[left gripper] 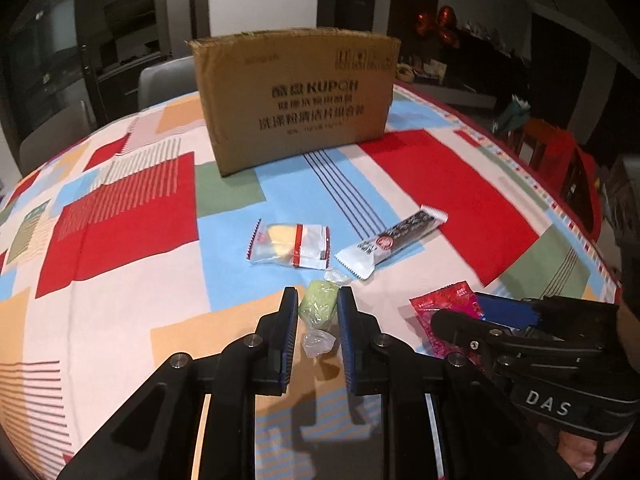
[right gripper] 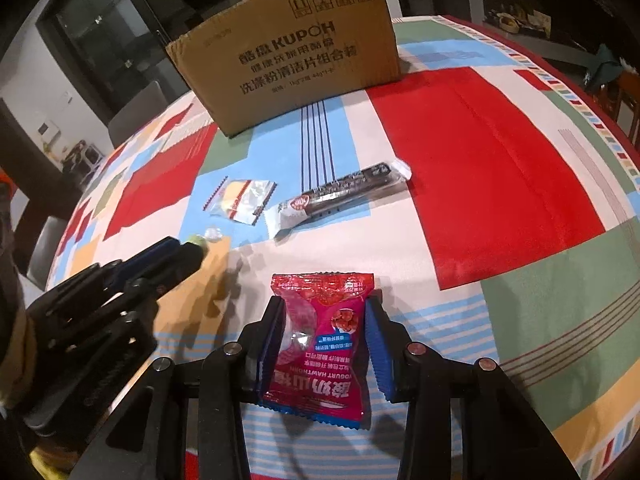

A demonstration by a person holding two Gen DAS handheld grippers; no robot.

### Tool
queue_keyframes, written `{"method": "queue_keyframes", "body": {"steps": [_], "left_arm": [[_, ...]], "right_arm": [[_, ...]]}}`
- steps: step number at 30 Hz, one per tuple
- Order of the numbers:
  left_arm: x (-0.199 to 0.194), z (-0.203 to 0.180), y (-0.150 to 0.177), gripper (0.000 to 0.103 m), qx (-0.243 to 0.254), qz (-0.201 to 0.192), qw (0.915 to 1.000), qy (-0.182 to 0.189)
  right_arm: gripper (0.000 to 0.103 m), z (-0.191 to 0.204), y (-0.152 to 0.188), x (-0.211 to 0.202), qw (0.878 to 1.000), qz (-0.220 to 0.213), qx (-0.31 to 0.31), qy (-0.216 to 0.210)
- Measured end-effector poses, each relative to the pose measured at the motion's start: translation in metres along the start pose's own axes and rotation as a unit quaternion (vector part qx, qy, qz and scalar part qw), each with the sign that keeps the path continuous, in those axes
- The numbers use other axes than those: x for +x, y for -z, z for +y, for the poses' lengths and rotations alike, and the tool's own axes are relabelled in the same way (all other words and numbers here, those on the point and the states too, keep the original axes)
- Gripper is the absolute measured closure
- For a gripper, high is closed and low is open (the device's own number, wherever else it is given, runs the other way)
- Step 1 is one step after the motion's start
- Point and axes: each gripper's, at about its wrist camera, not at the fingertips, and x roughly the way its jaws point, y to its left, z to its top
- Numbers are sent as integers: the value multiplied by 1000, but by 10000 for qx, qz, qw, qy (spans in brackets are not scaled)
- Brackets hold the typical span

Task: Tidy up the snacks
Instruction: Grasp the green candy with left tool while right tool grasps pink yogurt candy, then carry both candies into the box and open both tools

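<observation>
Snacks: four wrapped items and one carton are shown on a patchwork tablecloth; two are already held.
Left gripper: the jaws are pressed together on a green candy in a clear twist wrapper, at lower centre of the left wrist view. The candy's long axis runs along the fingers, and its twisted ends stick out in front of and behind the pads.
Right gripper: the jaws are pinching a red hawthorn packet across its width, at lower centre of the right wrist view. The packet's long axis points away from the camera, and its far edge stands clear of the fingertips.
Loose snacks: a clear packet with a yellow biscuit and a long dark bar are seen lying just beyond the fingertips, near each other. The bar's long axis slants from lower left to upper right.
Cardboard box: the box is placed at upper centre in both views, well apart from both grippers, straight ahead past the loose snacks. Its opening cannot be seen.
Key relation: the box is judged the likely destination. It lies directly forward of the left gripper and forward-left of the right. Neither hand is plainly nearer.
</observation>
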Motion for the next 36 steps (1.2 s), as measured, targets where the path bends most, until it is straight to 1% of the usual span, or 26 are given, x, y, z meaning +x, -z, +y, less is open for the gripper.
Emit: {"method": "queue_keyframes", "body": {"steps": [8,12,20,23,36], "left_arm": [[-31,-8,-10,83,-222,-293,9992,-134],[-48,-13,-19,83,-317,-474,9981,-213],[-72,-24,-38,83,-313,-811,9957,-317],[-78,-26,-46,83,-345,-934,9946,-307],[-100,-28,-89,83,-309,-1515,9872,-392]], "right_arm": [[62,-2,-14,-32,9984,-489,-152,-220],[62,-4,-24,-51,9955,-852,-262,-322],[62,-10,-47,-77,9901,-1285,-290,-479],[62,-11,-56,-85,9884,-1366,-289,-591],[62,-10,-93,-104,9803,-1771,-323,-812]]}}
